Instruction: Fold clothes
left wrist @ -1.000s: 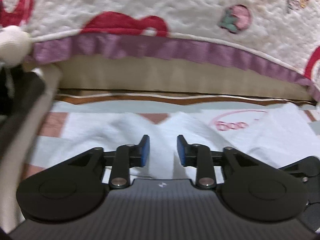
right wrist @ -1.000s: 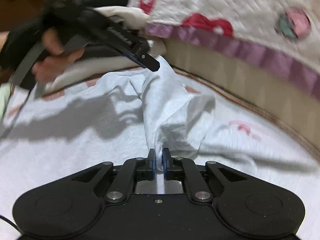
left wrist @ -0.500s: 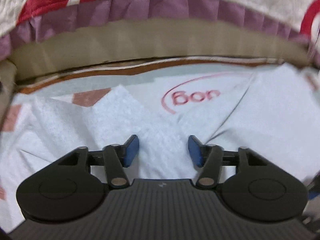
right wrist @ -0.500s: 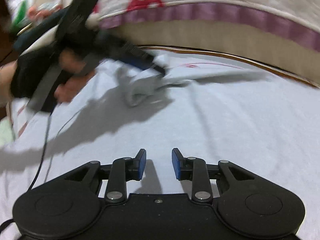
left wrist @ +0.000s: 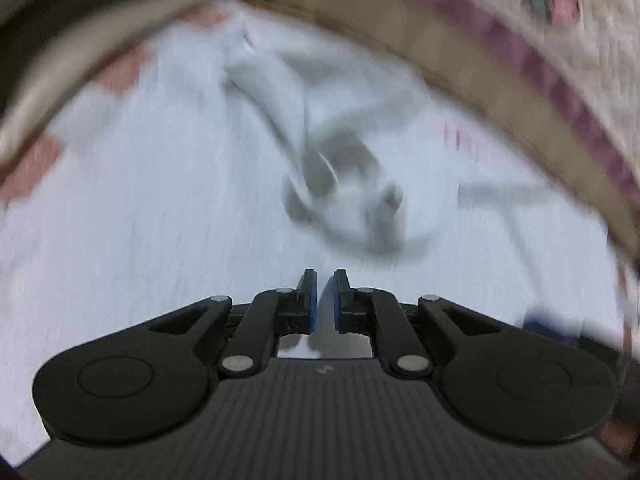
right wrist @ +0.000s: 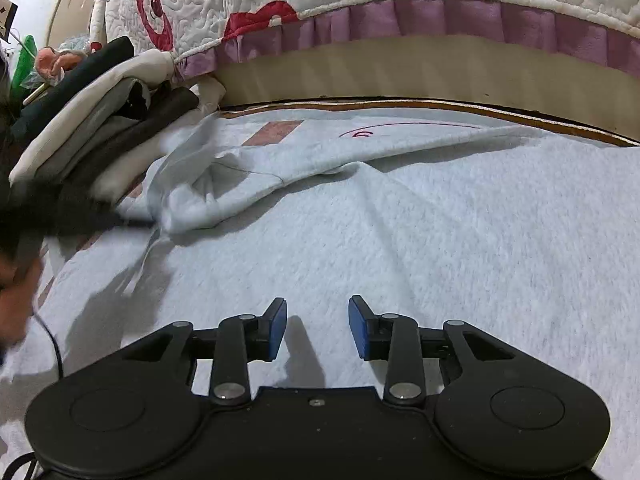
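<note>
A pale blue fleece garment (right wrist: 440,240) lies spread over the bed sheet. One part of it is bunched into a crumpled heap (right wrist: 200,196) at the back left, with a thin cord trailing from it. My right gripper (right wrist: 317,320) hovers open just above the flat fleece, nothing between its blue pads. My left gripper (right wrist: 80,216) is a dark blur at the left edge, its tip at the heap. The left wrist view is motion-blurred: the left gripper (left wrist: 324,300) has its fingers almost together with no cloth showing between them, and the heap (left wrist: 340,200) lies ahead.
A stack of folded dark and cream clothes (right wrist: 100,120) sits at the back left. A white quilt with a purple frill (right wrist: 480,20) and a beige mattress edge (right wrist: 400,76) wall off the back. A person's hand (right wrist: 16,300) holds the left gripper.
My right gripper let go of the garment, opened and drew back over the flat fleece. My left gripper went from open to nearly closed and swung fast, so its view is blurred.
</note>
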Tool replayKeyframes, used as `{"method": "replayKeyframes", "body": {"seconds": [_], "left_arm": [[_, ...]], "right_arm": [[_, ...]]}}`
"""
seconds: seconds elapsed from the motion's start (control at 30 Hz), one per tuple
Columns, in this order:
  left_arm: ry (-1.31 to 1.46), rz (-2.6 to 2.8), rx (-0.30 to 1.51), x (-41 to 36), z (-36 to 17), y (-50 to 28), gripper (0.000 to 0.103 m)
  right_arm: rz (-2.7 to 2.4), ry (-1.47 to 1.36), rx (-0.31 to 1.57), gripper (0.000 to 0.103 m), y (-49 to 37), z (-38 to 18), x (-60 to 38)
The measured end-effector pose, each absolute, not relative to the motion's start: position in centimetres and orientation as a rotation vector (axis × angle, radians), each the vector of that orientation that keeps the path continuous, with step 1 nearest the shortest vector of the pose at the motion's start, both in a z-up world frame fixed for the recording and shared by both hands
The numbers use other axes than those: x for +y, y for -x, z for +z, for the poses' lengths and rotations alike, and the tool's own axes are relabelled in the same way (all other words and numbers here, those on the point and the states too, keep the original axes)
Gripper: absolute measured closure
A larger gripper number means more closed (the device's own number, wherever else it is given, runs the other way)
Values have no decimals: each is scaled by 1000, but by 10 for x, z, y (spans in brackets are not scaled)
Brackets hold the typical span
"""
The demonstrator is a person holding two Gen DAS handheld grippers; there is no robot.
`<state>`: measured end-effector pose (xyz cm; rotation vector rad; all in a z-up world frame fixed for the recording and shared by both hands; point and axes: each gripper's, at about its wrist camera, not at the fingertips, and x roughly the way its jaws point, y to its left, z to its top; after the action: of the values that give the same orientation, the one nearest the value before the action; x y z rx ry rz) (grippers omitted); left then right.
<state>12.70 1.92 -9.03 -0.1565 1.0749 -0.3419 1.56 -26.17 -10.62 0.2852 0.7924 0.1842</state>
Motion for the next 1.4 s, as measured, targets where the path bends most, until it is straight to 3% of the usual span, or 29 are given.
{"method": "replayKeyframes", "body": {"seconds": [0.13,0.2,0.23,0.4,0.43,0.57,0.6,0.63,0.67,0.7,0.93,1.13,1.4], "left_arm": [[5,-408,934,21,-70,-112,83],[-61,-429,833,22,-57,-109,71],[-78,-425,782,25,-51,-114,60],[-33,-356,677,45,-35,-165,54],[-30,-339,660,48,-36,-177,46],[-1,-386,774,56,-53,-226,43],[35,-398,829,59,-60,-234,43],[57,-426,908,60,-68,-240,50],[73,-455,984,61,-77,-244,85],[45,-479,1040,57,-81,-242,100],[44,-462,861,70,-54,-184,100],[146,-464,1084,83,-73,-174,99],[36,-543,990,96,-63,-154,98]], "right_arm": [[190,-285,781,62,-14,-107,-262],[192,-292,776,62,-14,-107,-263],[193,-296,773,62,-15,-108,-263],[198,-300,767,61,-15,-109,-264],[200,-298,766,61,-15,-109,-264],[211,-290,762,60,-16,-109,-264],[213,-292,762,60,-16,-109,-265],[214,-295,760,60,-16,-109,-265],[215,-297,759,60,-16,-109,-265],[215,-298,757,60,-15,-110,-266],[216,-260,752,60,-14,-109,-261],[216,-287,752,60,-15,-110,-265],[200,-341,753,59,-17,-110,-266]]}}
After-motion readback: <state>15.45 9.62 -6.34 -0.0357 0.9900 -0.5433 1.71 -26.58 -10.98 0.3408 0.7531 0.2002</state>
